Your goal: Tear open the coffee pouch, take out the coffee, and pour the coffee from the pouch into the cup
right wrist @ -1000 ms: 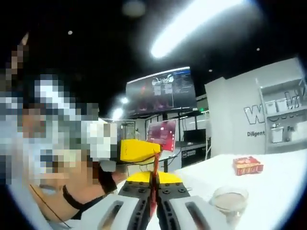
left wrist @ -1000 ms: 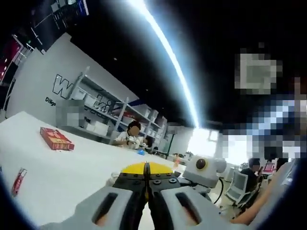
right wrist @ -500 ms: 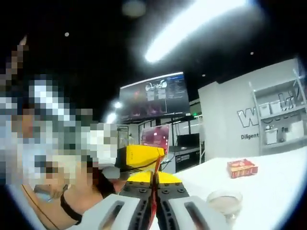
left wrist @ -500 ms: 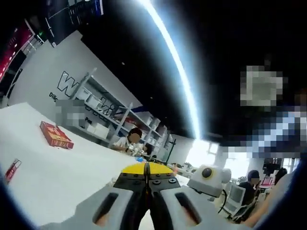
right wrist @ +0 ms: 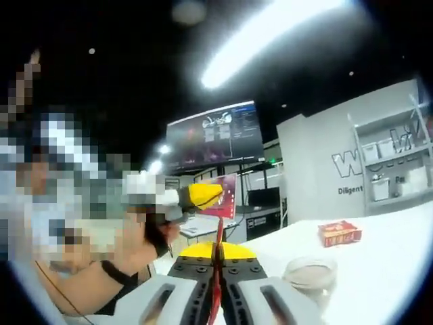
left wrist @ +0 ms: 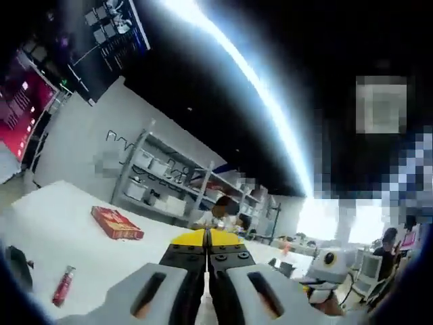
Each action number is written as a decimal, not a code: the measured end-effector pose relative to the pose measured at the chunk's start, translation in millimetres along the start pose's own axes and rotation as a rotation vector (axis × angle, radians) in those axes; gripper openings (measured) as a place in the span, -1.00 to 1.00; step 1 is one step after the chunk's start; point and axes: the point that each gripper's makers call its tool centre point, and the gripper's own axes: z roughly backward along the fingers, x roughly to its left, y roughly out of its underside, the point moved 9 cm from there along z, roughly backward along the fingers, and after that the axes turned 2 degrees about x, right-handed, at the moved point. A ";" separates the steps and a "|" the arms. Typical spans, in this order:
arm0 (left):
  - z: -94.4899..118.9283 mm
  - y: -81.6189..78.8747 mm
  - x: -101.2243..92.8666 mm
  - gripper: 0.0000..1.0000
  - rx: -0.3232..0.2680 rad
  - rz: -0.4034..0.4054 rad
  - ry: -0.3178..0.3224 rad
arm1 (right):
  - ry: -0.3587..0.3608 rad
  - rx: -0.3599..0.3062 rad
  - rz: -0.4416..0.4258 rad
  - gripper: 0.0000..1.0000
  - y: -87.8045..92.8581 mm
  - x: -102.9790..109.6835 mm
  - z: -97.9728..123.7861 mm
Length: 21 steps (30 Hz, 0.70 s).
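My right gripper (right wrist: 217, 249) is shut on a thin red coffee pouch (right wrist: 219, 233) that stands up edge-on from between its jaws. Above and left of the pouch's top, my left gripper (right wrist: 203, 195) is held by a hand, apart from the pouch. A clear cup (right wrist: 310, 272) with pale contents stands on the white table (right wrist: 385, 271) to the right of the jaws. In the left gripper view my left gripper (left wrist: 206, 238) is shut, with nothing seen between its yellow tips. The right gripper's body (left wrist: 331, 261) shows at the lower right.
A red box (right wrist: 339, 233) lies on the table beyond the cup; the same red box (left wrist: 116, 223) also sits left of the jaws. A small red pouch (left wrist: 62, 287) lies on the table (left wrist: 101, 264) near its left edge. Shelves, screens and seated people fill the background.
My left gripper has pulled away from the top of the held pouch, up and to the left in the right gripper view. The left gripper view has swung. The right gripper still holds the pouch.
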 end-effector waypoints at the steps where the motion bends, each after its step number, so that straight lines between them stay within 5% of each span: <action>1: 0.4 0.5 15.1 -0.97 0.008 -0.016 -0.049 | 0.000 0.001 0.004 -0.97 -0.1 0.4 0.9; 4: -0.5 11.6 64.0 -0.97 0.052 0.001 -0.130 | 0.004 0.011 0.021 -0.97 0.2 2.2 3.1; 8: 2.1 26.4 102.0 -0.96 0.107 -0.040 -0.215 | 0.014 0.020 0.027 -0.97 3.0 -2.6 4.6; 16: -15.2 41.4 153.8 -0.93 0.210 -0.227 -0.357 | 0.017 0.025 0.028 -0.97 3.7 -1.8 5.3; 21: -28.8 45.5 176.0 -0.93 0.273 -0.248 -0.394 | 0.013 0.016 0.031 -0.97 0.3 -0.4 7.1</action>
